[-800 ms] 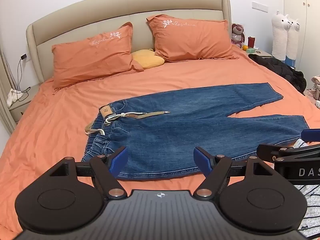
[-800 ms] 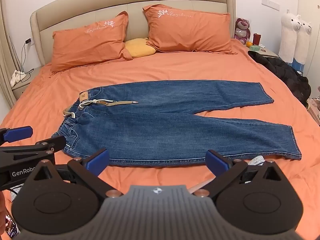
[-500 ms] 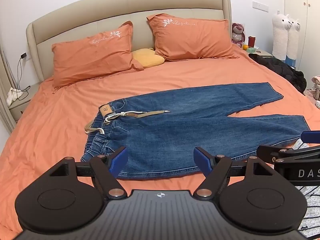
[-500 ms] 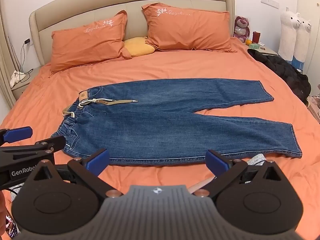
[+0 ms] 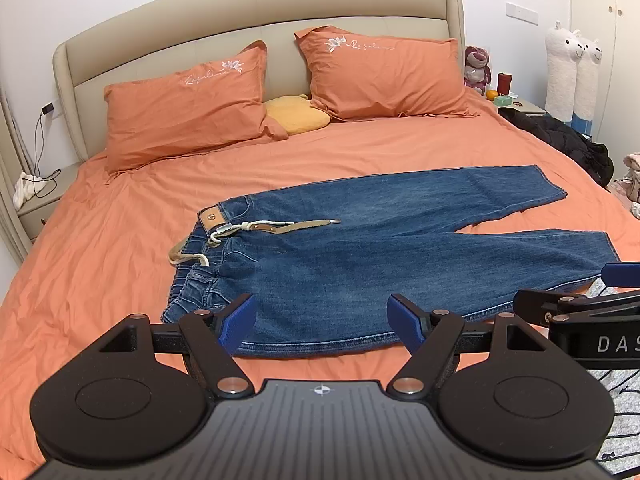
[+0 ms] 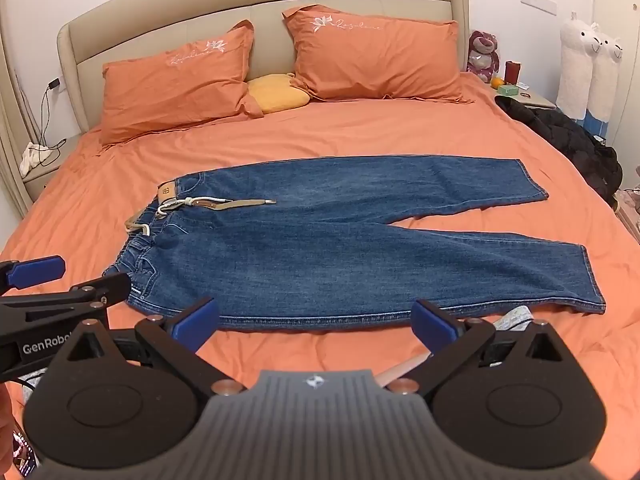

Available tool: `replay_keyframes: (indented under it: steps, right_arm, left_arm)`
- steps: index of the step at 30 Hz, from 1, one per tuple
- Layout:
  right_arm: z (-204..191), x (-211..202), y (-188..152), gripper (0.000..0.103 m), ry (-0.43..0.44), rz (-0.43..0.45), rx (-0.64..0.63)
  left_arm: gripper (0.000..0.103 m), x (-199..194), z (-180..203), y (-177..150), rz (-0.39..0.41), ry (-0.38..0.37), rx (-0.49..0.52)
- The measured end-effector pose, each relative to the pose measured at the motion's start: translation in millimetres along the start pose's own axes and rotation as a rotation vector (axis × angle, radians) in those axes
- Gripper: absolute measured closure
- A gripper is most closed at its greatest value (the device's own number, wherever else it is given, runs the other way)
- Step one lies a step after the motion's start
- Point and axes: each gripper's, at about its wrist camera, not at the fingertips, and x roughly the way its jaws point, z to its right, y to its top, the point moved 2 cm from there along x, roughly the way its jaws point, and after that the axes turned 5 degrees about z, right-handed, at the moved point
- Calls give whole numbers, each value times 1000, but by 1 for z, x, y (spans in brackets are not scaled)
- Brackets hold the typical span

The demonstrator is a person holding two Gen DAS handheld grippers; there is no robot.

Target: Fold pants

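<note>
Barely anything has shifted over the last moment: the jeans (image 6: 340,240) lie flat across the orange bed (image 6: 400,132), waistband left, legs right. Both the left gripper (image 5: 322,320) and right gripper (image 6: 316,322) hover spread and empty at the near hem, so folding hasn't begun.

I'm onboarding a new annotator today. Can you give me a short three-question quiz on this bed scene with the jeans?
1. True or false: the jeans already lie folded in half on the bed.
2. Which end of the jeans lies toward the picture's left? A) the hems B) the waistband C) cannot be told
3. Fill in: both the left gripper and the right gripper have their jaws ____, with nothing between them.

Key: 1. False, they lie spread flat with both legs apart. 2. B. 3. open.
</note>
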Motion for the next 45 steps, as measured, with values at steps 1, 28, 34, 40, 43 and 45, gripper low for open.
replay_keyframes:
  steps: [1, 28, 34, 40, 43, 45]
  right_arm:
    - [-1, 0, 0, 5, 1, 0, -1]
    - [-1, 3, 0, 5, 11, -1, 0]
    - [-1, 2, 1, 5, 12, 3, -5]
    - [-3, 3, 3, 5, 11, 2, -11]
    - [-3, 4, 4, 5, 14, 0, -11]
    - [-3, 3, 4, 5, 16, 0, -12]
  left_arm:
    - [16, 0, 0, 0, 0, 0, 0]
    - [16, 3, 2, -5, 1, -1, -4]
    - [16, 8, -1, -9, 4, 5, -7]
    - [16, 7, -6, -4, 1, 5, -8]
    - [16, 7, -6, -4, 2, 4, -8]
    - [16, 7, -6, -4, 2, 5, -10]
